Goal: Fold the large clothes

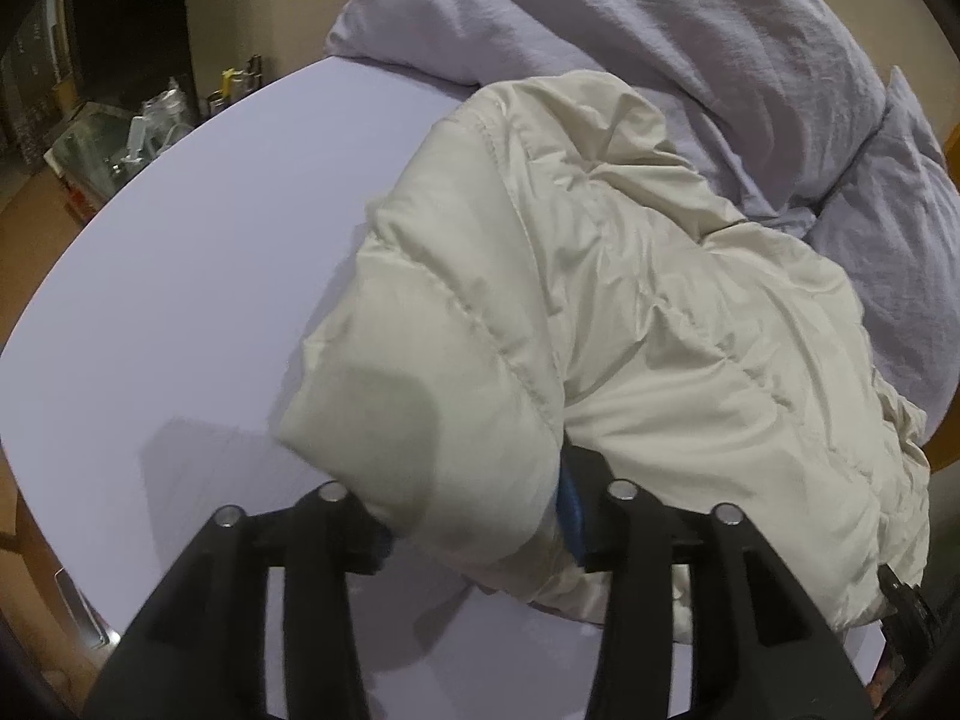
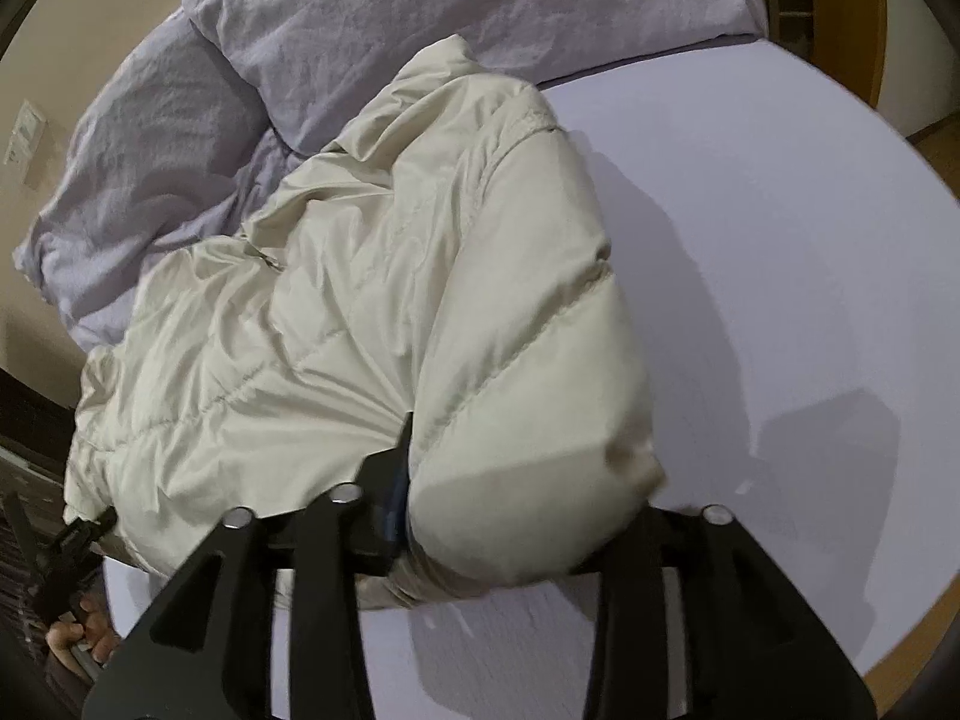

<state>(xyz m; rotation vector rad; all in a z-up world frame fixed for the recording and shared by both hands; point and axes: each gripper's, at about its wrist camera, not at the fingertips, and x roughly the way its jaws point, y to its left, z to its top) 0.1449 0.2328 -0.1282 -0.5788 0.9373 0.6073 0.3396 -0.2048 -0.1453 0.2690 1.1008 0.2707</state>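
Observation:
A cream puffy jacket (image 1: 600,300) lies across a bed's lavender sheet (image 1: 210,240), its far end up against the bedding. In the left wrist view my left gripper (image 1: 474,528) is shut on a padded fold at the jacket's near left corner; the fabric bulges between the fingers and touches the blue pad (image 1: 570,516). The fold hangs a little above the sheet and casts a shadow. In the right wrist view my right gripper (image 2: 522,528) is shut on the near right corner of the jacket (image 2: 360,300), which hides its right fingertip.
A crumpled lavender duvet (image 1: 720,60) and pillows (image 2: 150,138) fill the far end of the bed. The wooden bed frame (image 2: 936,600) rims the mattress. Cluttered boxes and bottles (image 1: 132,126) stand beyond the left edge. A hand (image 2: 78,630) holds the other gripper at lower left.

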